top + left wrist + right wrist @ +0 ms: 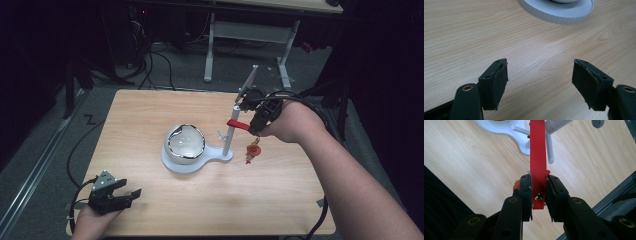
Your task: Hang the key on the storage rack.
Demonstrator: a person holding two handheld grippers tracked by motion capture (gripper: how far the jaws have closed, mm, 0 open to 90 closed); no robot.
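A white stand (196,162) sits mid-table with a glossy bowl-like dome (185,142) on its round base and an upright post (230,136) bearing small pegs. My right gripper (256,125) is beside the post, shut on a red strap (538,165) that runs toward the post (556,123). An orange charm (253,149) dangles below that gripper. My left gripper (131,196) rests at the table's near left corner, open, nothing between its pads (496,83). The stand's ribbed base rim (559,15) lies ahead of it.
The wooden table (150,110) stands on a grey floor with cables to the left. Another desk's white legs (210,45) stand behind. The person's right forearm (345,180) crosses the table's right side.
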